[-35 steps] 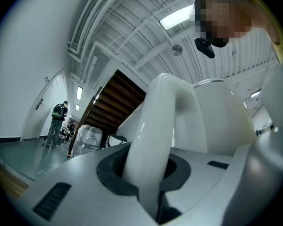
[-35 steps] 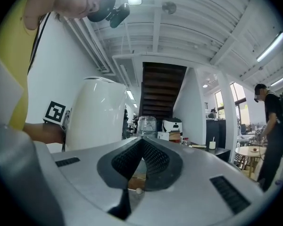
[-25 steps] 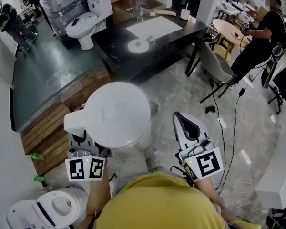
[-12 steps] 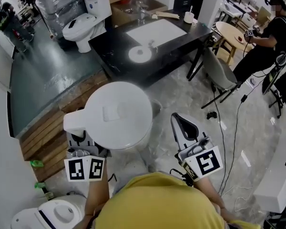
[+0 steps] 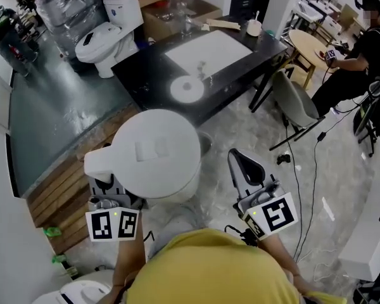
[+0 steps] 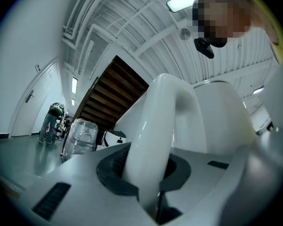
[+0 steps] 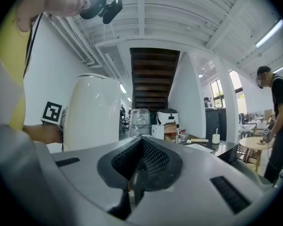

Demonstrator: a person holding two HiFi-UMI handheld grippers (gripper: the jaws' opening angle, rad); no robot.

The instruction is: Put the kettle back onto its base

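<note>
Left claw (image 6: 151, 173) is clenched on the white handle (image 6: 155, 126) of the kettle (image 5: 155, 154), which hangs in the air over the pale marble floor (image 5: 240, 125), close in front of the person's yellow shirt (image 5: 209, 268) and well apart from its seat. Right claw (image 7: 132, 187) is empty, its jaws pressed together, held beside the kettle. Round white base (image 5: 187, 88) sits on the black tabletop (image 5: 145, 62) near its front edge, with a white sheet (image 5: 207, 45) just behind it and a cup (image 5: 254, 27) at the far corner. Around the tabletop: a grey chair (image 5: 291, 97) at its right end, a white toilet (image 5: 104, 33) and a cardboard box (image 5: 177, 11) behind it, wooden planking (image 5: 63, 182) to the left — and black cables (image 5: 304, 170) trailing over the floor on the right. A seated person in black (image 5: 351, 62) occupies a round table (image 5: 307, 43) at far right.
</note>
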